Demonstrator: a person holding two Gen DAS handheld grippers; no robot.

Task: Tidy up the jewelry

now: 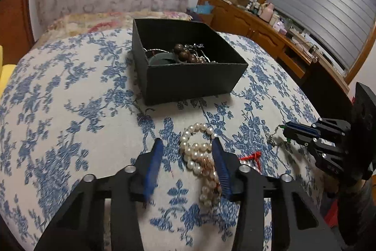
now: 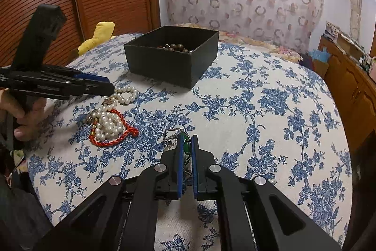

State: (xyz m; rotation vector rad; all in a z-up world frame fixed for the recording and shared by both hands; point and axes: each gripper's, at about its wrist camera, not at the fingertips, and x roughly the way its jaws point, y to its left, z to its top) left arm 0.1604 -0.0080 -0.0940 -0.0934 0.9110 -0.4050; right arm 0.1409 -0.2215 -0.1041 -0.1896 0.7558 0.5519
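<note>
Straddling the pearl strand point(image 1: 199, 157) that runs 12-to-6 on the floral counter point(image 1: 70, 121), the left tool point(image 1: 186, 145) sits part-spread without gripping, black box point(image 1: 188, 79) at 12, right tool point(image 2: 187, 137) pinching a green-beaded chain point(image 2: 187, 147).

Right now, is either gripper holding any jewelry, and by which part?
The right gripper is shut on a green bead of a chain piece. The left gripper straddles the pearl strand, pads not yet pressing it.

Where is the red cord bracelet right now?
In the right wrist view the red cord bracelet lies on the floral tablecloth at left, looped around the pearl strands, nearer the camera than the black box.
</note>
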